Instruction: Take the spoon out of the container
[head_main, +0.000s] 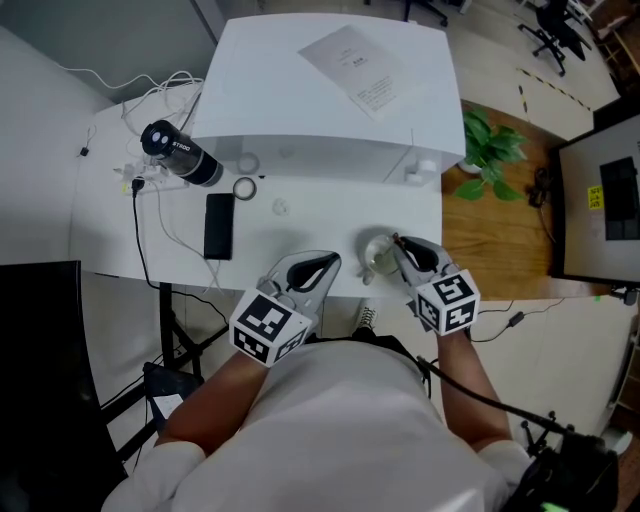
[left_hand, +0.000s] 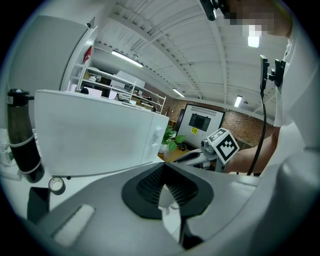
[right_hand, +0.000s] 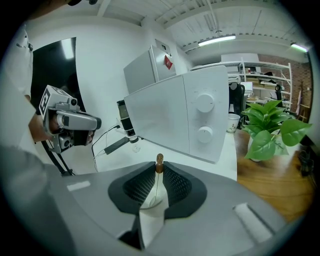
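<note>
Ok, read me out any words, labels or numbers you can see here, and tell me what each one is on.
None can be read for certain.
Black bottle: white lettering, too blurred.
Sheet of paper on the white box: print too small.
Red sticker on the grey cabinet: unreadable.
Yellow label below the dark screen: too small.

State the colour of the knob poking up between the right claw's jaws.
Brown. The knob on the spoon handle shows best in the right gripper view.

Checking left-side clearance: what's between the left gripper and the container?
Nothing: the head view shows only bare white table between the left gripper and the clear container.
</note>
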